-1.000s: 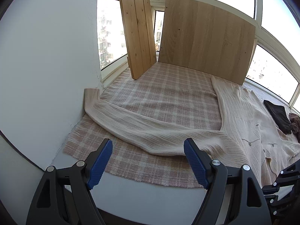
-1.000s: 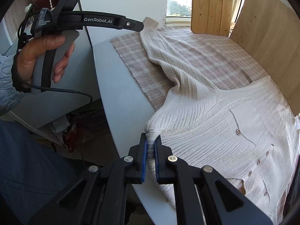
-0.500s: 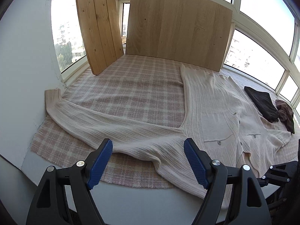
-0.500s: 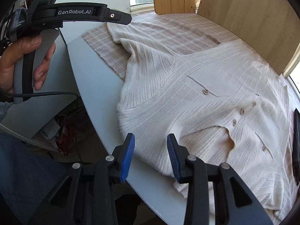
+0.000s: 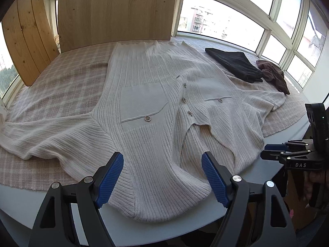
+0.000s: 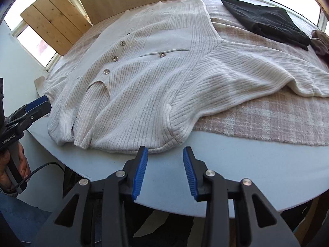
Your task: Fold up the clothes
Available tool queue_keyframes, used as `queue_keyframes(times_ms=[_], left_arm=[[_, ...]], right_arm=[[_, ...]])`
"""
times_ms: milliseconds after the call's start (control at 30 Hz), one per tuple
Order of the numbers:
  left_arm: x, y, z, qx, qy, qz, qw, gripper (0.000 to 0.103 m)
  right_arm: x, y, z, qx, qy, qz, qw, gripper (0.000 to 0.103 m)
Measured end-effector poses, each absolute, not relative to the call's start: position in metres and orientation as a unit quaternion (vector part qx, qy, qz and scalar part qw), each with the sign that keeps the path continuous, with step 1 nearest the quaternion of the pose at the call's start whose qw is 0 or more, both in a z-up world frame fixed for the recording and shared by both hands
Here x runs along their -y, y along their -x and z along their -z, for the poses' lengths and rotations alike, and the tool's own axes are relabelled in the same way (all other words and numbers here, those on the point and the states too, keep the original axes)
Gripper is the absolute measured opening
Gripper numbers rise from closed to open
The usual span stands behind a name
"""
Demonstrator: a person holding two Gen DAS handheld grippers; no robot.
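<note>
From my left camera I get the whole cream ribbed cardigan (image 5: 156,107) laid face up on the plaid cloth (image 5: 61,78) over the bench (image 5: 144,228), its near hem hanging over the plaid's edge onto bare bench. This view shows one sleeve stretched out to the left side, plus the wooden panel (image 5: 115,10) and the plank board (image 5: 26,47) leaning at the window. At its right edge I see my right tool from the side. My right camera misses that left sleeve; it gives me the other sleeve (image 6: 267,72) spread over the plaid, the folded black garment (image 6: 265,22) beyond it, and a hand (image 6: 12,164) holding my left tool at the frame's left edge.

A second ago my right tool (image 6: 165,170) was pinched on the cardigan's near edge; now it has let go and sits over bare bench just in front of the hem, blue pads apart with nothing between them. My left view has swung from the left sleeve and wall round to the cardigan's front.

My left tool (image 5: 162,179) is released, jaws spread wide, straddling the near hem without gripping it; whether the pads (image 5: 109,181) brush the knit I cannot tell.
</note>
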State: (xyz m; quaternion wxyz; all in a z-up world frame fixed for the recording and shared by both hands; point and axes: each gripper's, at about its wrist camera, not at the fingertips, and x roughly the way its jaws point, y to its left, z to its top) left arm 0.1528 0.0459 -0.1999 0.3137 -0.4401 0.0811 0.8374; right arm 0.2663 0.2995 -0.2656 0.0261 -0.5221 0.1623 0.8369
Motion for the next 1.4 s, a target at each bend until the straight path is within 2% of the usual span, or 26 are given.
queue_keyframes(times_ms=[100, 267, 300, 367, 700, 1133, 1233, 1367, 1400], left_arm=[[-0.049, -0.158, 0.207, -0.091, 0.444, -0.835, 0.311, 0.077], [-0.052, -0.161, 0.226, -0.096, 0.46, -0.828, 0.306, 0.077], [-0.052, -0.162, 0.23, -0.097, 0.465, -0.826, 0.304, 0.077], [-0.049, -0.164, 0.237, -0.096, 0.472, -0.824, 0.299, 0.077], [-0.042, -0.167, 0.228, -0.086, 0.473, -0.825, 0.298, 0.077], [-0.043, -0.158, 0.237, -0.109, 0.485, -0.813, 0.302, 0.077], [-0.04, -0.155, 0.23, -0.104, 0.485, -0.813, 0.304, 0.077], [-0.054, -0.152, 0.212, -0.099, 0.466, -0.819, 0.321, 0.077], [-0.06, -0.151, 0.207, -0.097, 0.459, -0.821, 0.327, 0.077]], right_arm=[[-0.307, -0.265, 0.264, -0.178, 0.51, -0.841, 0.041, 0.036], [-0.308, -0.245, 0.268, -0.159, 0.506, -0.847, 0.04, 0.036], [-0.306, -0.241, 0.269, -0.15, 0.504, -0.849, 0.036, 0.033], [-0.304, -0.238, 0.267, -0.15, 0.497, -0.855, 0.023, 0.01], [-0.342, -0.28, 0.239, -0.168, 0.469, -0.865, 0.056, 0.009], [-0.357, -0.304, 0.271, -0.178, 0.506, -0.84, 0.086, 0.009], [-0.355, -0.297, 0.27, -0.175, 0.515, -0.836, 0.075, 0.011], [-0.369, -0.304, 0.254, -0.154, 0.513, -0.836, 0.119, 0.036], [-0.381, -0.313, 0.248, -0.152, 0.503, -0.839, 0.137, 0.038]])
